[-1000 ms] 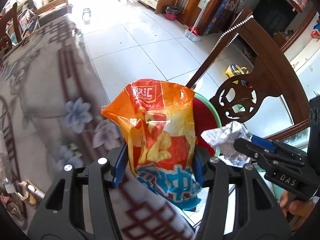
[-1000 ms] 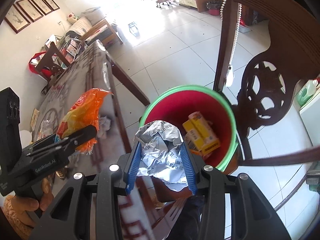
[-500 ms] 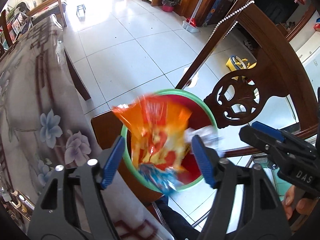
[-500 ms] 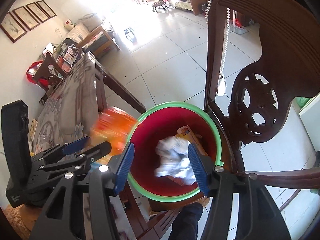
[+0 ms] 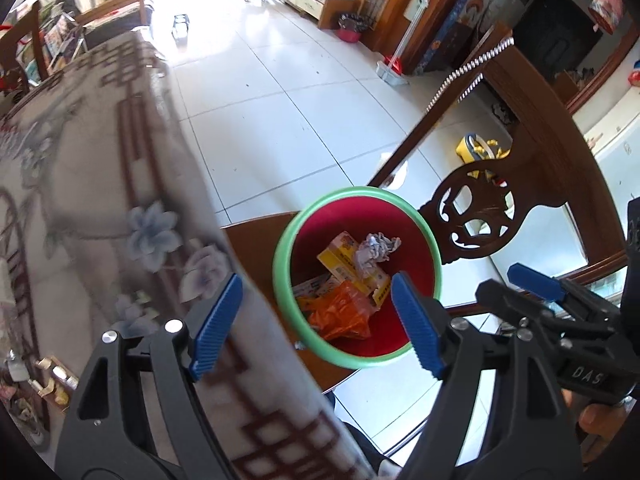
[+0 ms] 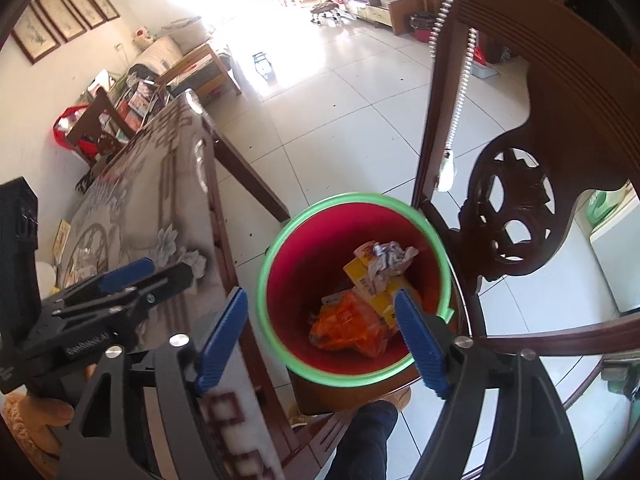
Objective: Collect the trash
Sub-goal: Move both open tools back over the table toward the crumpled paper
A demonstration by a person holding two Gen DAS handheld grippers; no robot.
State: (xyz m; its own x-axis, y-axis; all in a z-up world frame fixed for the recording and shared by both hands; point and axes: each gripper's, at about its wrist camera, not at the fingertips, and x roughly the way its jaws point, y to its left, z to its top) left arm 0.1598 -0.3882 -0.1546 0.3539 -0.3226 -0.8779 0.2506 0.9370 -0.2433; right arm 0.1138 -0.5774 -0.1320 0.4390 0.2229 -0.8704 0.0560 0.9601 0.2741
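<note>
Both grippers sit above the red bin (image 5: 362,344) with the green rim, which stands on a wooden chair seat (image 5: 256,236) just right of the table (image 5: 92,184).

Left gripper (image 5: 316,322): jaws opening, nothing between the blue pads (image 5: 216,322), released. In its own view the left pad overlaps the table's cloth edge and the right pad overlaps the bin rim.

Right gripper (image 6: 322,334): jaws opening too, nothing gripped. Through the gap you look straight down into the bin. It also shows at the right edge of the left view, with a hand (image 5: 600,428) on it.

Trash is in the bin:
- orange snack bag (image 5: 340,312), crumpled, at the bin's near side
- crumpled paper ball (image 5: 374,252), at the far side, lying on top of the yellow box
- yellow box (image 5: 348,266), under and beside the paper
- a further printed packet (image 5: 312,286), partly under the orange bag; print too small to read

The carved chair back (image 6: 516,224) rises on the right, touching or just behind the bin rim; can't tell which. A beaded cord (image 6: 460,76) hangs off the chair's post. A dark trouser leg (image 6: 360,440) shows at the bottom of the right view. Some small clutter (image 5: 48,376) lies on the near left of the table, blurred.
</note>
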